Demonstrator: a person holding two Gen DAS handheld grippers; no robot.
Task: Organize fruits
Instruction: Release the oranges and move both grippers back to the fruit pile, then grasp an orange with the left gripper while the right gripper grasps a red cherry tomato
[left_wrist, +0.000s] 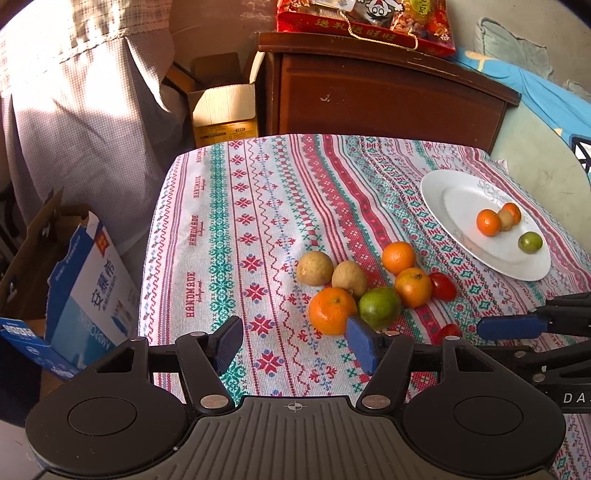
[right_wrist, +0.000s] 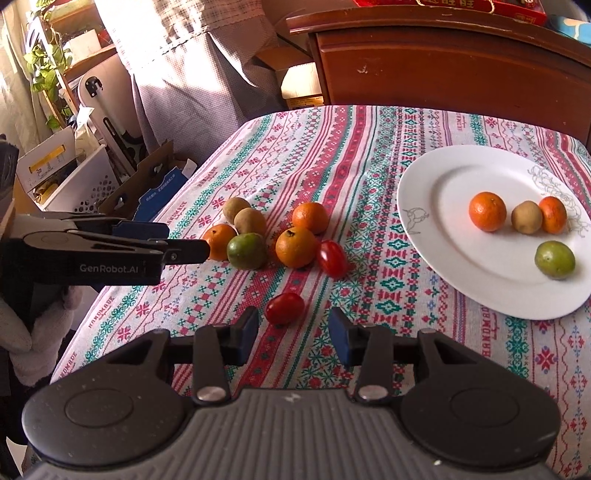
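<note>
Loose fruit lies mid-table: three oranges, one nearest (left_wrist: 330, 311), a green fruit (left_wrist: 379, 307) (right_wrist: 246, 250), two brown fruits (left_wrist: 314, 268) and two red tomatoes (right_wrist: 332, 258) (right_wrist: 284, 308). A white plate (left_wrist: 461, 206) (right_wrist: 443, 192) at the right holds two oranges, a brown fruit and a green fruit (right_wrist: 554, 259). My left gripper (left_wrist: 293, 343) is open and empty, just short of the nearest orange. My right gripper (right_wrist: 293, 332) is open and empty, just behind the near tomato.
A patterned tablecloth (left_wrist: 236, 229) covers the table. A dark wooden cabinet (left_wrist: 384, 96) stands behind it, with a red gift pack (left_wrist: 365, 22) on top. Cardboard boxes (left_wrist: 85, 280) sit on the floor at the left. A curtain (right_wrist: 192, 74) hangs at the back left.
</note>
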